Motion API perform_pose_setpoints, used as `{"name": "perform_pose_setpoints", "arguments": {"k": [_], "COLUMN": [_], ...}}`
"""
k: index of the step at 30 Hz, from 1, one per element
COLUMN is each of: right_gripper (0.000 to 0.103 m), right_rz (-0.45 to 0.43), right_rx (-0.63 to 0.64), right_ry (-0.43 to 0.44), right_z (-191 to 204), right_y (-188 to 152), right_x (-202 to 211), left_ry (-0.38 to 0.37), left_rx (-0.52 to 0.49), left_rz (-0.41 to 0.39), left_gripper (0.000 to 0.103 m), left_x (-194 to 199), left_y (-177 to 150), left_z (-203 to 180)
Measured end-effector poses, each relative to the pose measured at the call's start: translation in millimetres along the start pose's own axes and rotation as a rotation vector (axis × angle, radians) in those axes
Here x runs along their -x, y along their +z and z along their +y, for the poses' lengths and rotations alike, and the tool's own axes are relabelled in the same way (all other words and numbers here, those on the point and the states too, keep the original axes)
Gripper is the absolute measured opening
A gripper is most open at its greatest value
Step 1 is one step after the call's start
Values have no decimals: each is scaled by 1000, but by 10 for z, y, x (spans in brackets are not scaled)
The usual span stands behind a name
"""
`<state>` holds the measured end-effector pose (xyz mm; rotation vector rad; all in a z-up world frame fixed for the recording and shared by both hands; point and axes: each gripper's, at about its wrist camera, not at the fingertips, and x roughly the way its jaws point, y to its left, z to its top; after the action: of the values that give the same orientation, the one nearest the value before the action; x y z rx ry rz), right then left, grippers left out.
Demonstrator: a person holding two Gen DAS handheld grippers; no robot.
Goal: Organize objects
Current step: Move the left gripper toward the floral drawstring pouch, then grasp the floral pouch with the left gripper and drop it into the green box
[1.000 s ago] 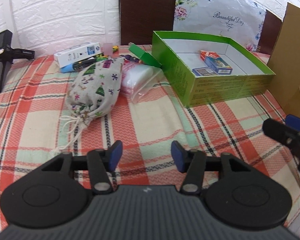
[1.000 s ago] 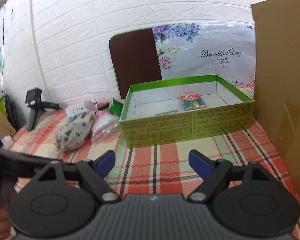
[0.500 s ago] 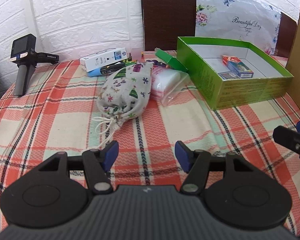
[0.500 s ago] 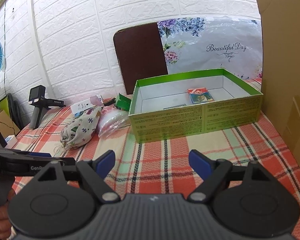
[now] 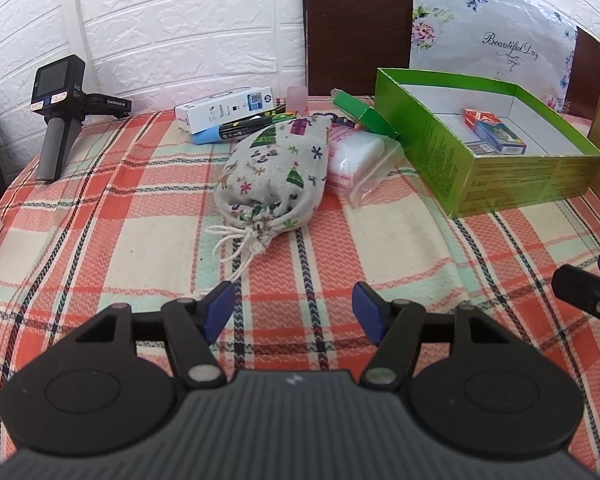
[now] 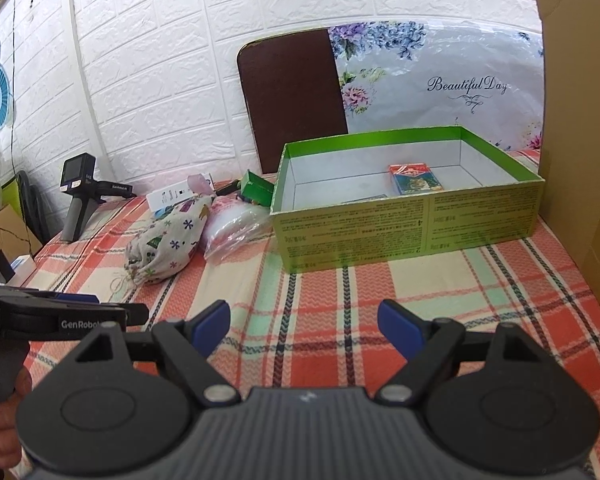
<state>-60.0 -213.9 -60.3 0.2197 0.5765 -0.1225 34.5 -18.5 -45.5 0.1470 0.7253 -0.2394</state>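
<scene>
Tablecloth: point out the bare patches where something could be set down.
Free: the tablecloth between the drawstring pouch and the handheld device; also the stretch in front of the green box. Crowded: behind the pouch, where the white carton, marker and plastic bag bunch together.

Green box's front wall hides its floor (partly) in the right view
</scene>
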Motion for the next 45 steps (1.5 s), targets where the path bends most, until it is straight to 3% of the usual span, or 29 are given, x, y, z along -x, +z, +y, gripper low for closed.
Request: {"name": "perform_pose_setpoints", "arguments": {"k": [5,9,12,16,17,18,19,21,25,28,30,31,34,36,40,45], "right_gripper": [84,84,84,85,85,85,85,85,85,85,85,85,86,87,87,91], "right_rz": [19,36,40,40,43,46,48,47,48,65,80,85,101,109,106,170], "right_rx": [9,18,23,21,23,26,30,43,59,74,87,98,153,203,273,305], "right_ry": [4,6,-3,-13,-12,-10,-6,1,22,53,74,89,153,180,222,306], "right_z": [40,47,35,8,6,8,15,38,78,128,180,206,302,401,607,798], "right_y": [-28,-50,-62,-66,-69,-74,-80,-88,-80,-96,-109,-119,-147,-156,-126,-37], "right_x": [-51,-81,-77,-73,-77,-83,-84,-79,-99,-128,-148,-150,-129,-142,-204,-489], "left_ry": [19,56,87,79,57,12,-6,-1,-133,-215,-256,-280,-357,-367,-336,-426], "left_rx": [33,31,0,-2,4,5,10,-4,61,48,20,15,19,62,131,255], "left_rz": [0,-51,-72,-29,-21,-13,-11,-26,5,40,66,67,20,-12,-12,113], "left_gripper": [69,85,86,86,77,59,58,40,37,43,62,66,75,80,80,80], "left_x": [-51,-115,-275,-613,-684,-738,-750,-651,-302,-14,149,233,499,565,365,-187], "left_y": [30,148,278,444,463,471,468,433,267,38,-102,-148,-199,-123,131,261], "left_z": [157,246,225,169,167,168,169,141,266,263,256,280,450,610,820,894]}}
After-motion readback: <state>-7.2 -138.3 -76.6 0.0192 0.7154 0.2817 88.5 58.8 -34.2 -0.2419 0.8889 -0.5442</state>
